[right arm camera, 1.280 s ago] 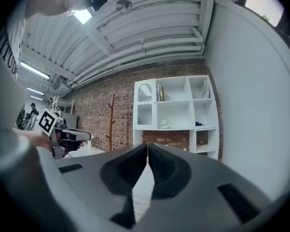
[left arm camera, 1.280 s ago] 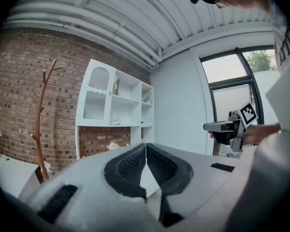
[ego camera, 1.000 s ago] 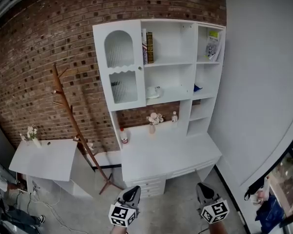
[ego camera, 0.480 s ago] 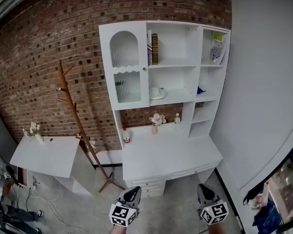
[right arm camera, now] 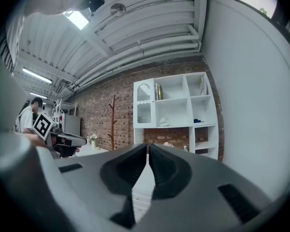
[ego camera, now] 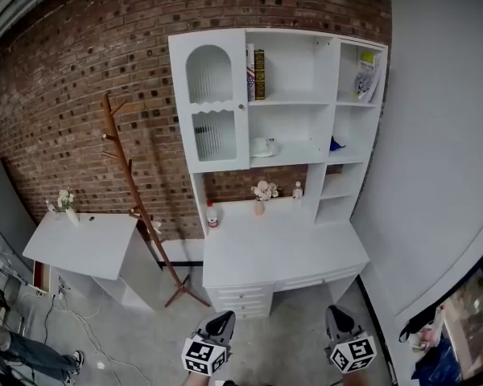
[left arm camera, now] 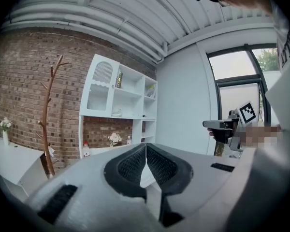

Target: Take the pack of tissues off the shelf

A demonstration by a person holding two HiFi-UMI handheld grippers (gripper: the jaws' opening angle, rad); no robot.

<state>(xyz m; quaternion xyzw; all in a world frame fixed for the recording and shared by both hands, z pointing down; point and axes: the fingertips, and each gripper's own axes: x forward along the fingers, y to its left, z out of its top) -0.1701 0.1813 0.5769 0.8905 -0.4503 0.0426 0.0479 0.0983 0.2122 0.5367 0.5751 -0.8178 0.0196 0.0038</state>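
Brick wall point(ego camera: 80, 79), white shelves point(ego camera: 315, 95), illegible book spines point(ego camera: 259, 75), left claw point(left arm camera: 146, 146), right claw point(right arm camera: 148, 147) closed

We place the head view high and behind both pairs of jaws, facing forward and steeply down. The left gripper point(ego camera: 220, 322) and right gripper point(ego camera: 338, 316) sit at its lower edge, with the shelf unit point(ego camera: 181, 103) well beyond the jaws.

The left gripper view looks along its own jaws. The shelf unit lies ahead and left of them, the right gripper to their right.

The right gripper view looks along its jaws straight at the shelf unit, the left gripper to their left.

All three views share the shelf unit, coat stand point(ego camera: 137, 207) and brick wall point(ego camera: 80, 71).
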